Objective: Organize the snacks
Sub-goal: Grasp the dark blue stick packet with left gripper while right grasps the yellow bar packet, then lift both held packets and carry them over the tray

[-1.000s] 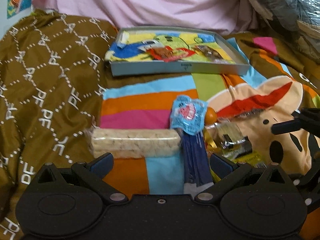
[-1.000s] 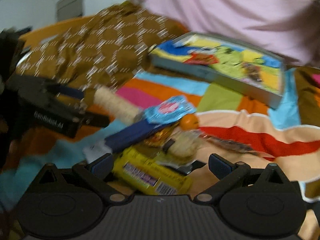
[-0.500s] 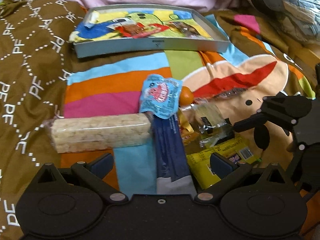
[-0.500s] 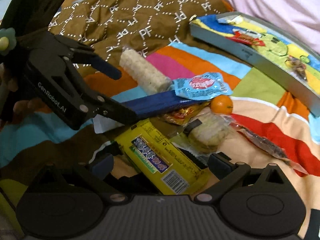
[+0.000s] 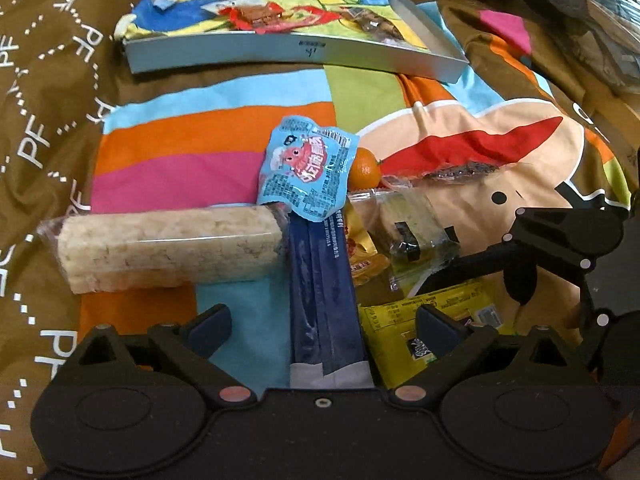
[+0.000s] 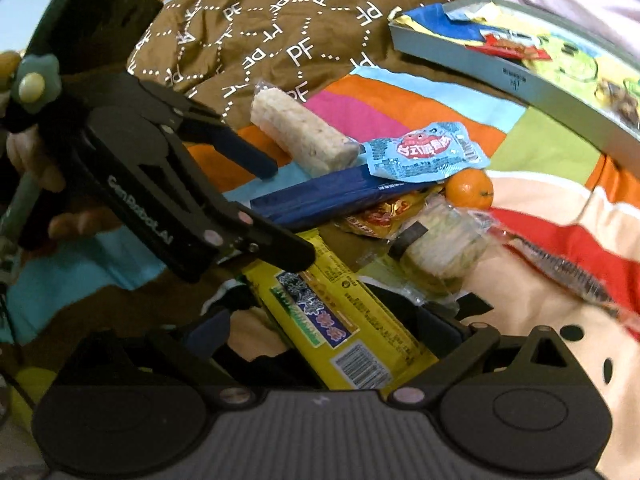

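Note:
A pile of snacks lies on the bed. My left gripper (image 5: 324, 320) is open, its fingers either side of a long dark blue packet (image 5: 324, 280). A rice cracker roll (image 5: 168, 248) lies to its left. A light blue packet (image 5: 308, 172), a small orange (image 5: 364, 168) and a clear-wrapped green cake (image 5: 408, 228) lie beyond. My right gripper (image 6: 332, 328) is open around a yellow bar (image 6: 340, 320), low over it. The left gripper (image 6: 288, 212) shows in the right wrist view, over the blue packet (image 6: 320, 200).
A grey tray (image 5: 296, 54) with several snacks in it stands at the back on the bed. A brown quilt (image 5: 48, 80) rises on the left. A clear-wrapped dark strip (image 5: 460, 170) lies to the right of the orange. Striped bedding lies under the pile.
Both grippers have moved down and forward onto the pile. The left now straddles the blue packet and the right now straddles the yellow bar. The snacks have not moved.

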